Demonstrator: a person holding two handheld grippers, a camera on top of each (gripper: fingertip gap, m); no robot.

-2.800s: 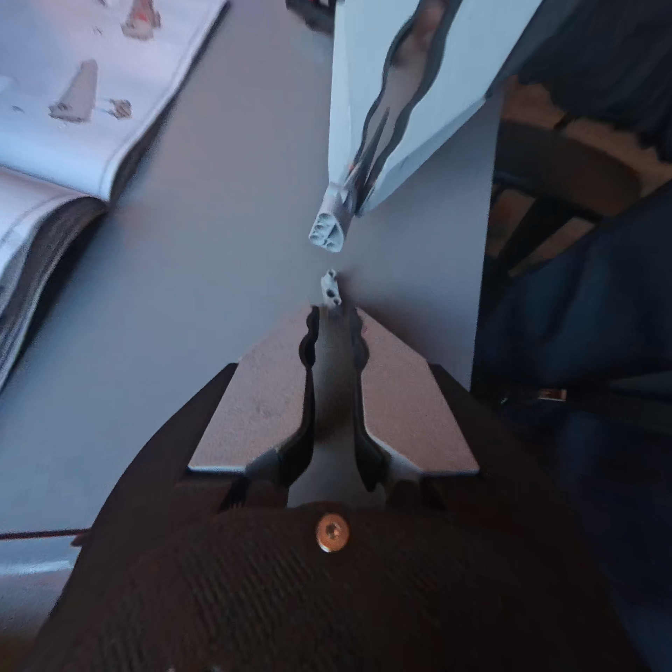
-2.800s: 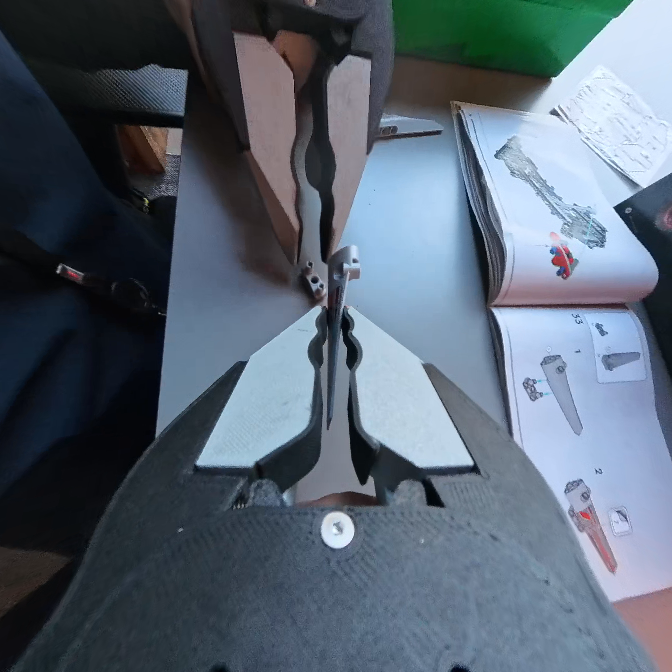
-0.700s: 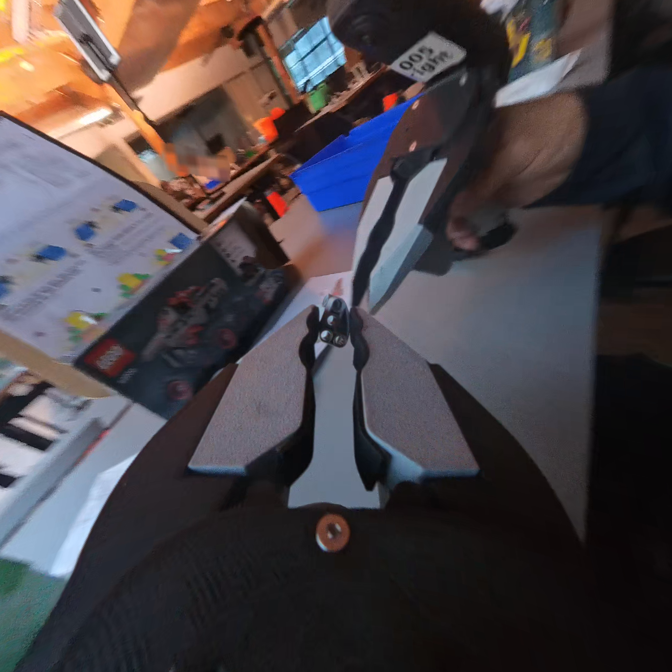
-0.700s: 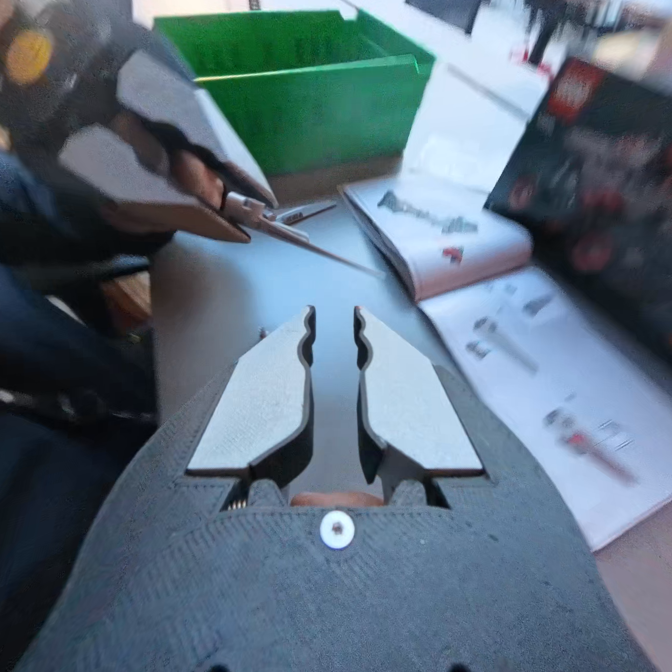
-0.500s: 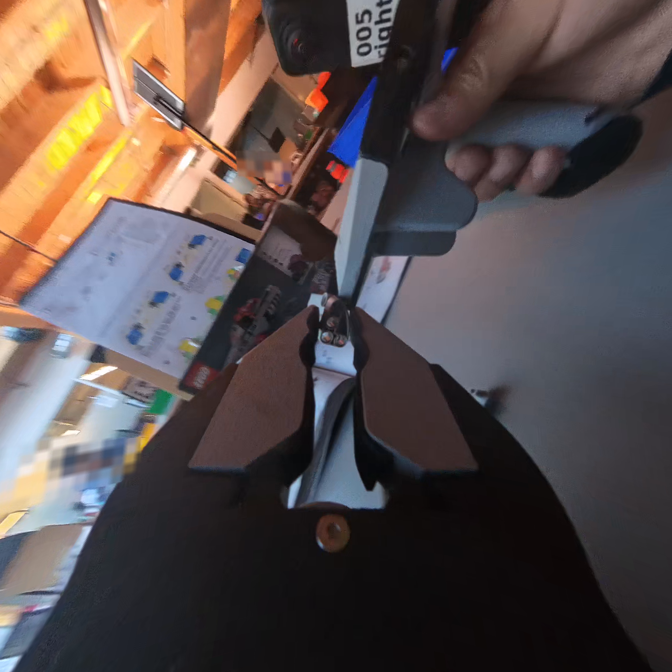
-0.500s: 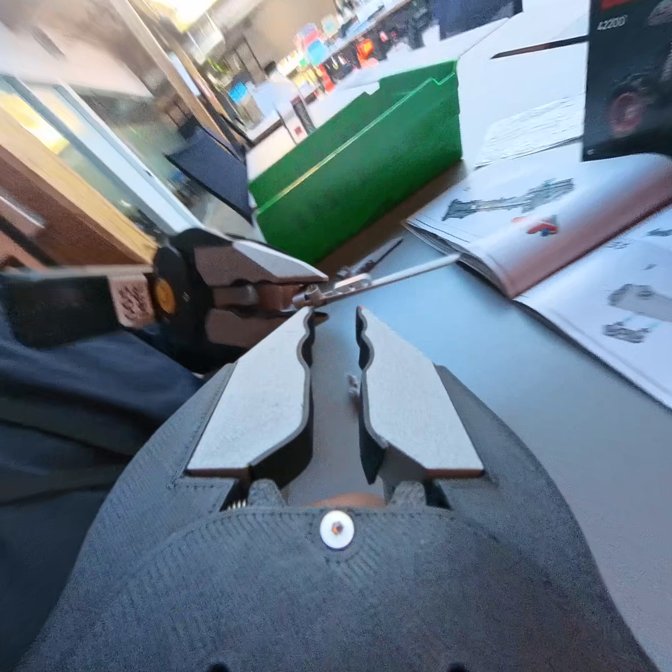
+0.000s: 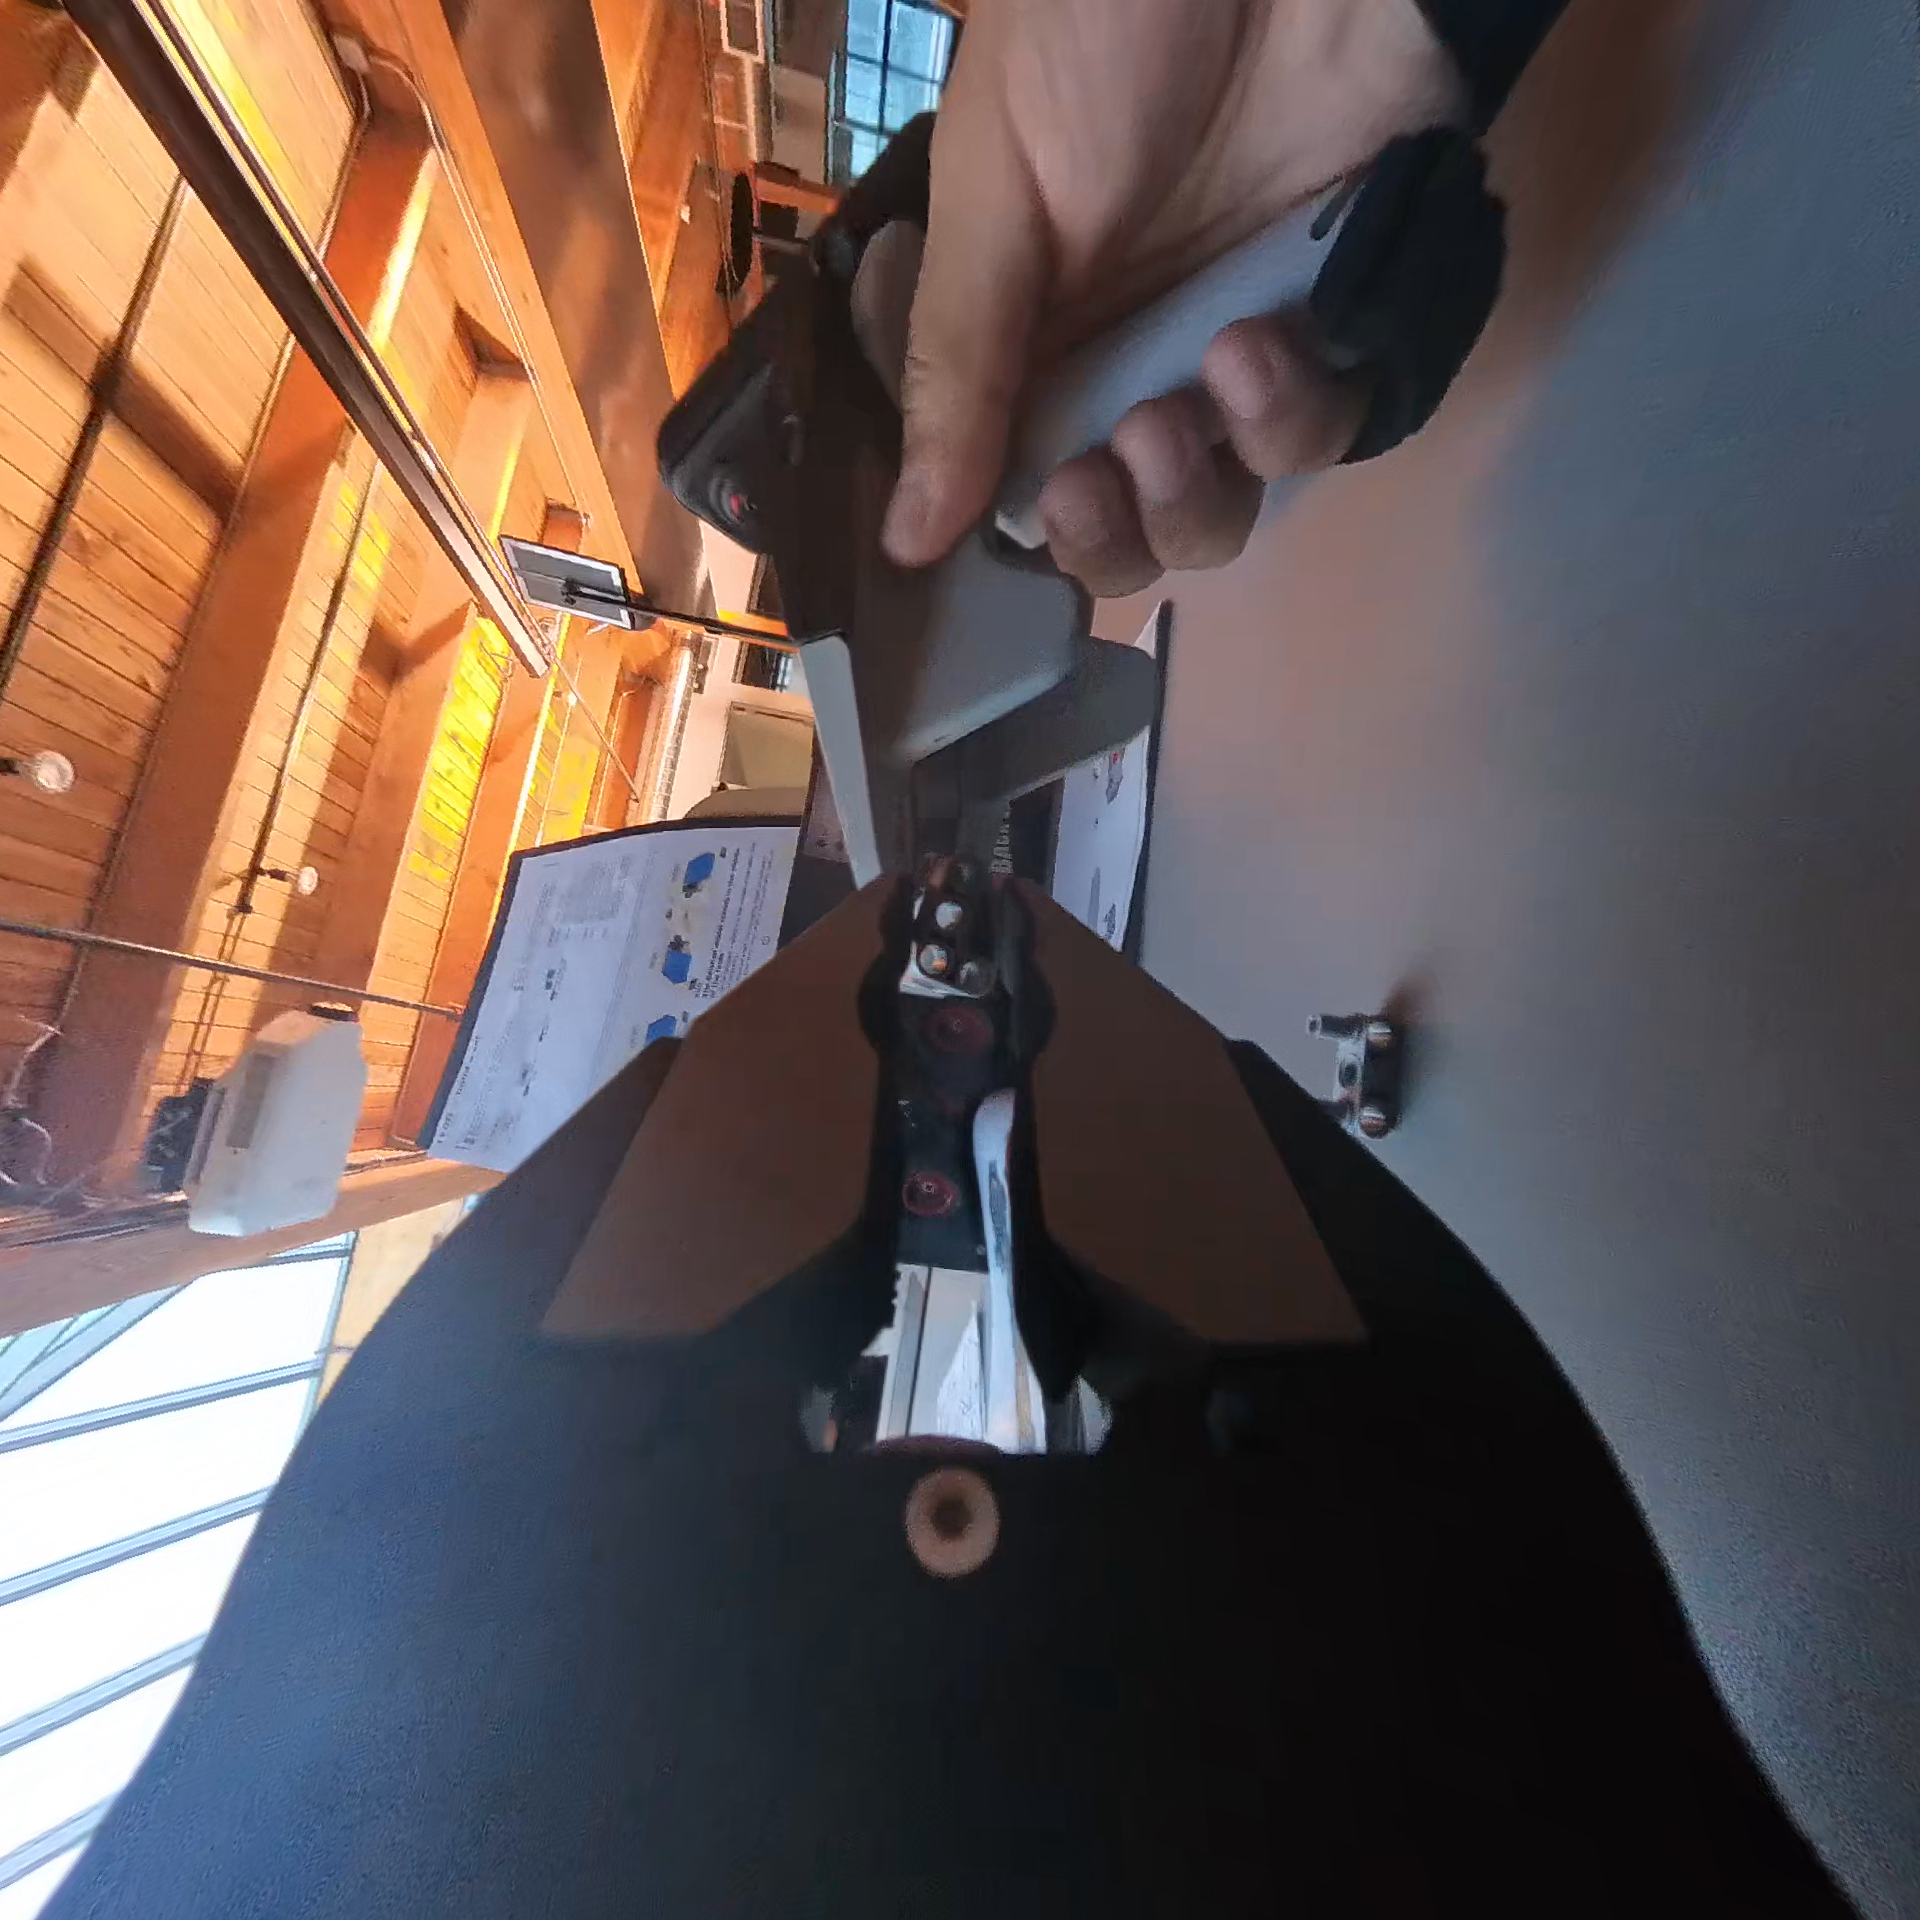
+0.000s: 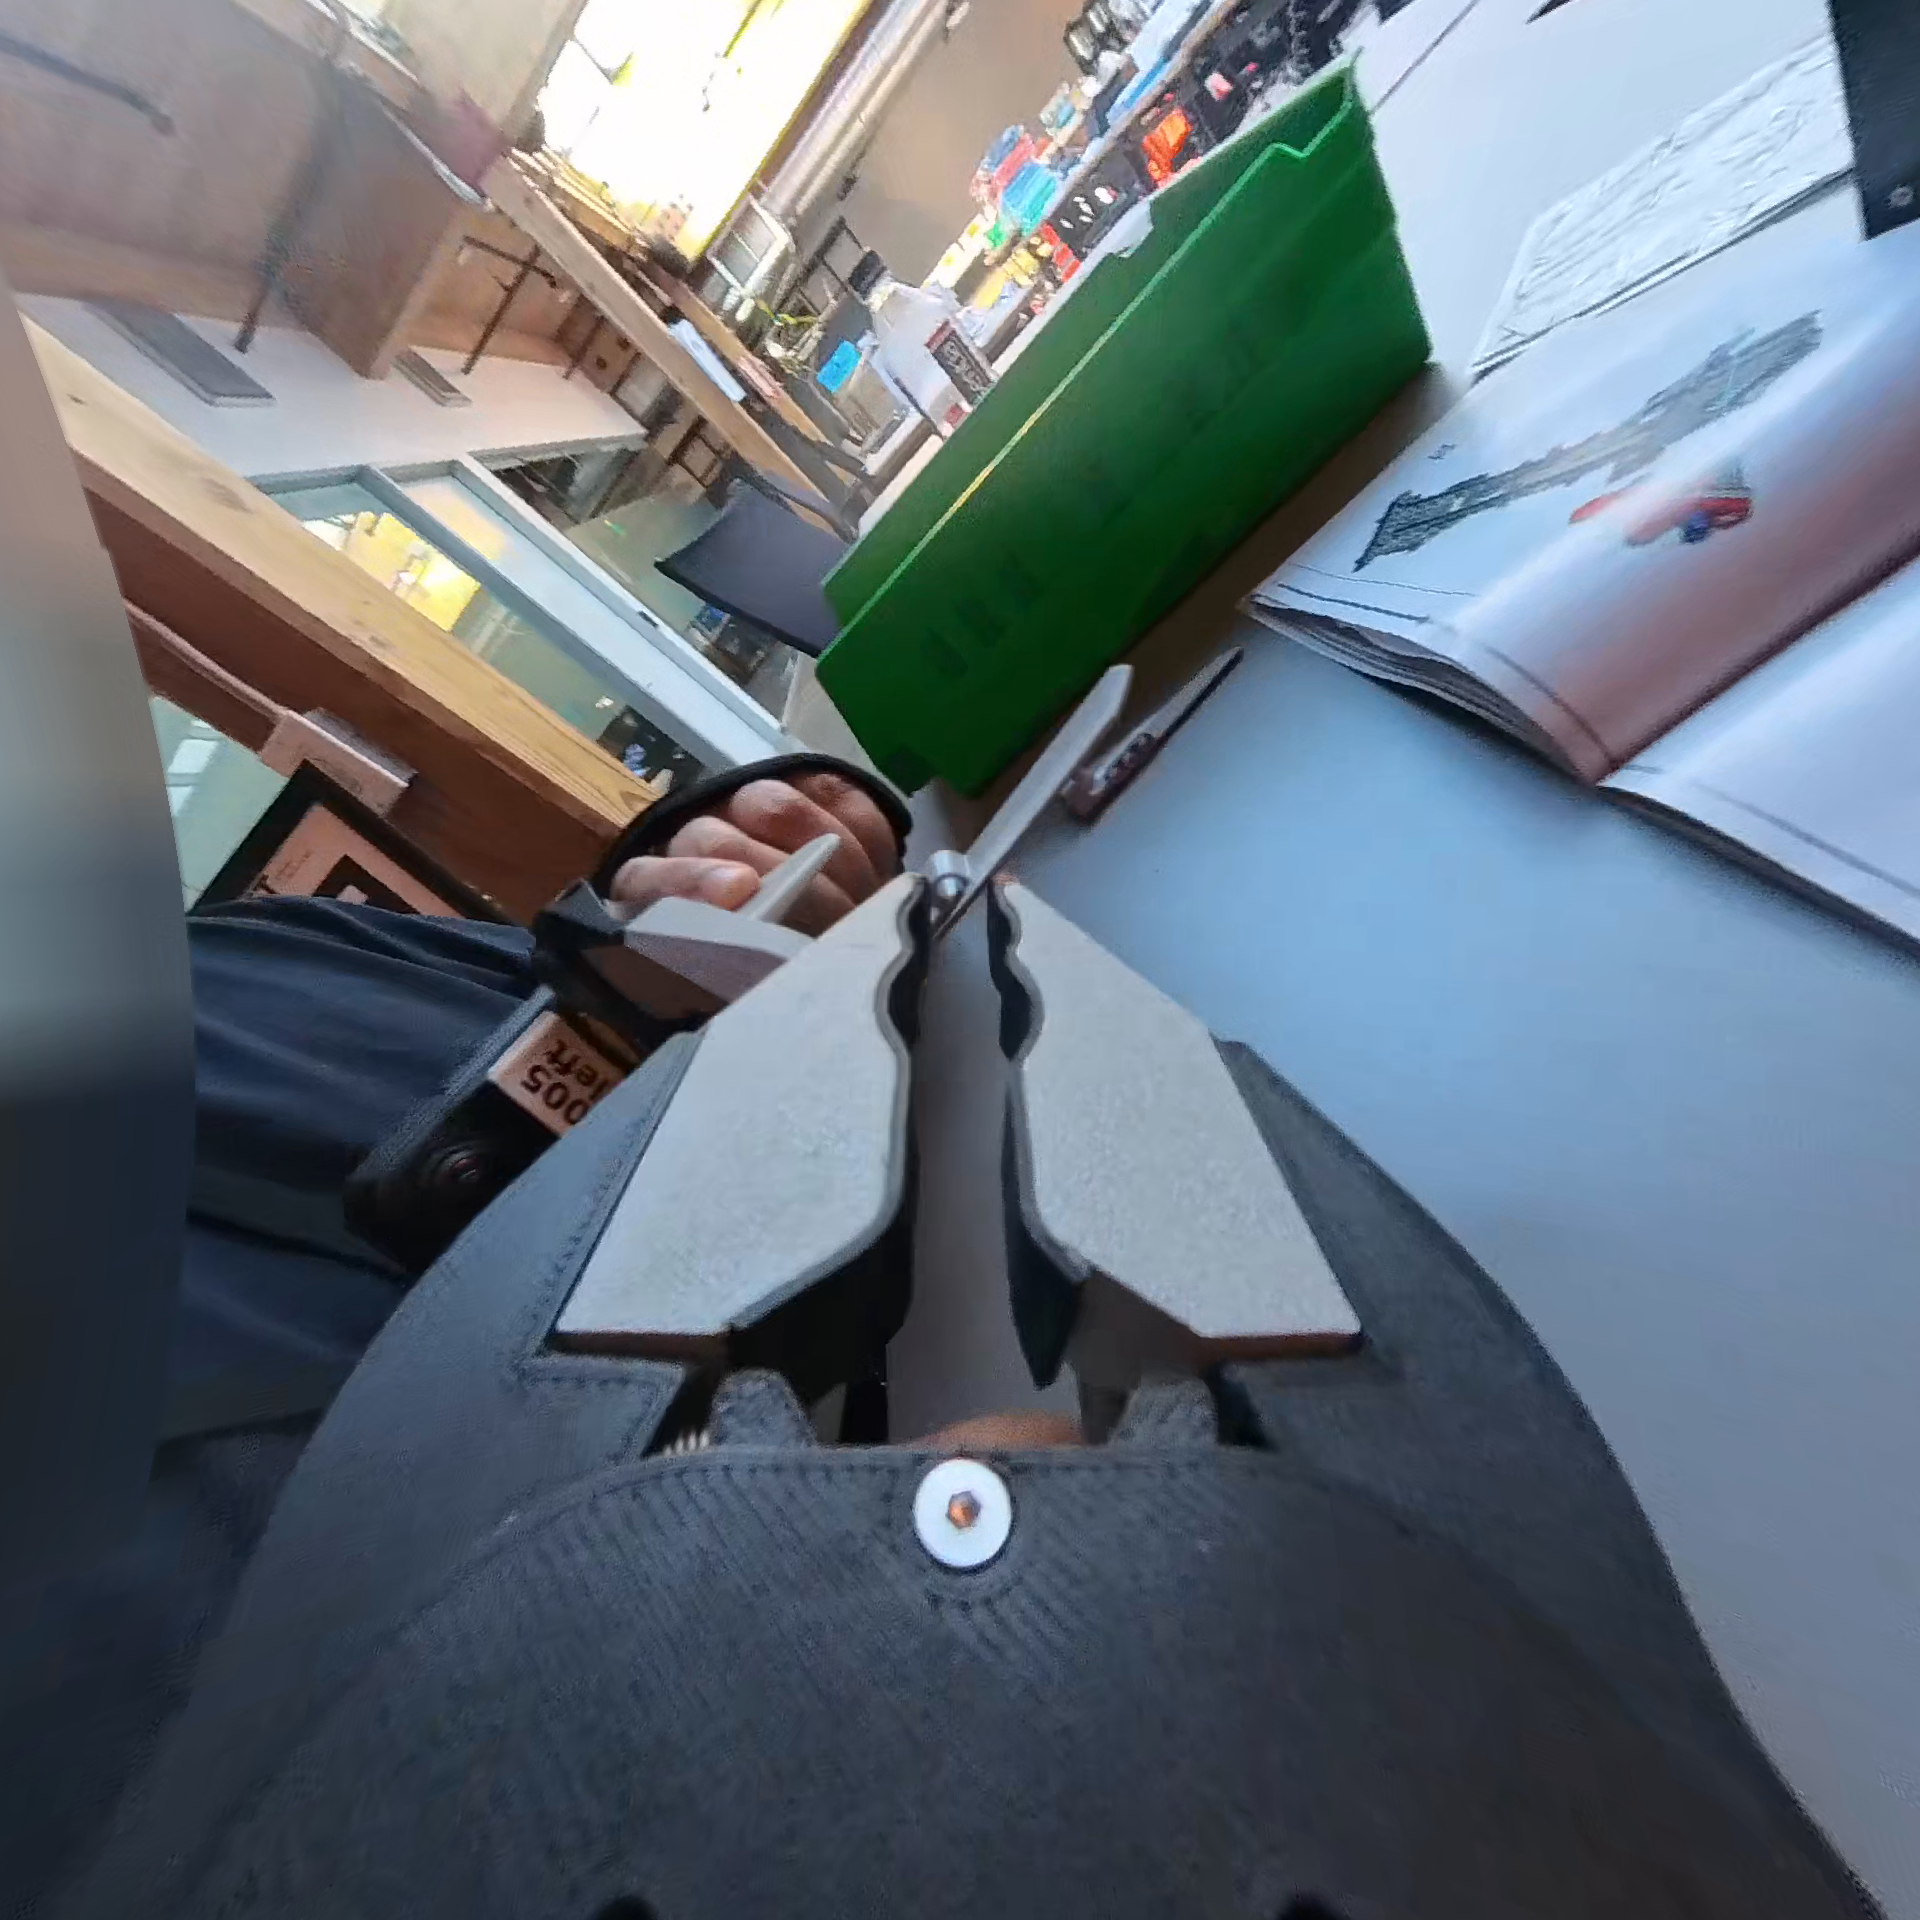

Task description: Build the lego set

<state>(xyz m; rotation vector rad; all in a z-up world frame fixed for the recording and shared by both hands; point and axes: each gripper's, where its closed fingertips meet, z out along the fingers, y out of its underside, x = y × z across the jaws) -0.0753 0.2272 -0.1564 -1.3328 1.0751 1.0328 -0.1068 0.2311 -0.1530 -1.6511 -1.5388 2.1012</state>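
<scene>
Between left gripper (image 7: 948, 940) tips, half-hidden grey piece (image 7: 940, 940)

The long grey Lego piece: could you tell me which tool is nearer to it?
Left. The left tool grips the long grey piece by its end; the open right tool sits just beside that end.

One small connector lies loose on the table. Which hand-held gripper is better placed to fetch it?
Right. The right hand-held gripper is open and empty. The left hand-held gripper is shut on the grey tapered piece, so only the right looks free to take the connector.
</scene>
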